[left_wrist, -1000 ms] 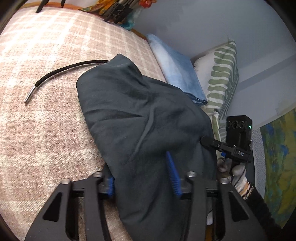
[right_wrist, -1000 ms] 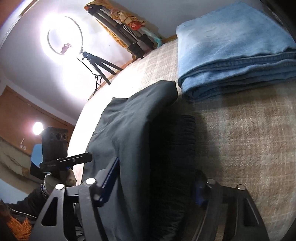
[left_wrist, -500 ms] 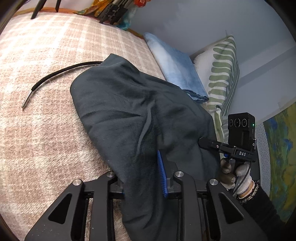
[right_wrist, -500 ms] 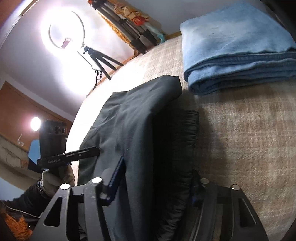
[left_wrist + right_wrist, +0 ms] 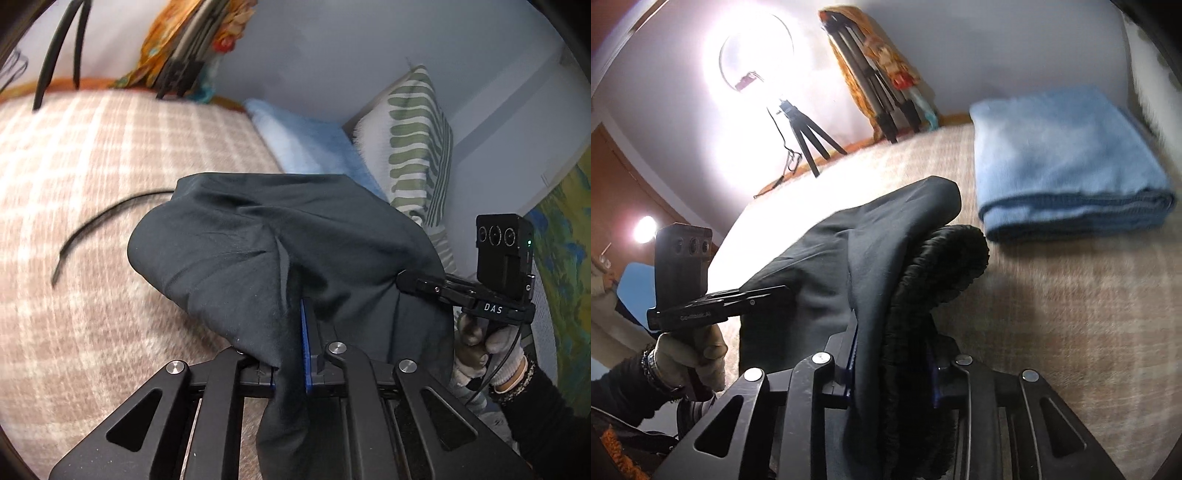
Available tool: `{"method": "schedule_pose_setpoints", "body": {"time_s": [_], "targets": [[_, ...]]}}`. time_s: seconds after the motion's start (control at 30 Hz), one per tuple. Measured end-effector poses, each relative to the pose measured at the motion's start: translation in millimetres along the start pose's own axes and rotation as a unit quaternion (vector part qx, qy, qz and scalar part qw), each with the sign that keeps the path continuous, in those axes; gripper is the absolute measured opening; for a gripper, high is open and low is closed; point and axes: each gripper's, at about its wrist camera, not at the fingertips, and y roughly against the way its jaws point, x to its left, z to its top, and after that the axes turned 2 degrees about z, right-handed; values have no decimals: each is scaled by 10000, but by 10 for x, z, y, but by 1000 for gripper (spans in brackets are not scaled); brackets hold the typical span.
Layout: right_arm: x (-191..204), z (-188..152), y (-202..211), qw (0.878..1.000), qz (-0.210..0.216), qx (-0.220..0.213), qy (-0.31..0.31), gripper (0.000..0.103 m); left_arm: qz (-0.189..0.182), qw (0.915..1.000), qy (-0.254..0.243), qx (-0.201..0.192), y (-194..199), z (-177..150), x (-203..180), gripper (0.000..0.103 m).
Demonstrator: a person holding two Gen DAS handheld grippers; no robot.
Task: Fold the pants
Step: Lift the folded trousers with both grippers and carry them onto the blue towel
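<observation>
The dark grey pants are bunched and lifted off the plaid bedspread. My left gripper is shut on a fold of the pants near one edge. My right gripper is shut on the thick layered end with the ribbed black waistband. In the left wrist view the right gripper bites into the cloth at the right. In the right wrist view the left gripper reaches into the cloth at the left. The fabric hides most of both sets of fingertips.
A folded light blue pair of jeans lies on the bed behind the pants. A black cord lies on the bedspread at left. A green-patterned pillow leans against the wall. A ring light on a tripod stands beyond the bed.
Both grippers have closed on the pants and lifted them off the bed. The cloth now bunches up between them and the views are blurred with motion.
</observation>
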Motion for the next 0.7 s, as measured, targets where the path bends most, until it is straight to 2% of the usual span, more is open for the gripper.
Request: {"method": "schedule_pose_setpoints", "body": {"time_s": [0.27, 0.7], "targets": [[63, 185, 305, 9985, -332, -338, 292, 26, -84, 9991, -346, -213, 19, 324, -278, 7], [-275, 859, 844, 9883, -1071, -1008, 406, 25, -55, 9927, -1060, -564, -360, 1189, -827, 7]]}}
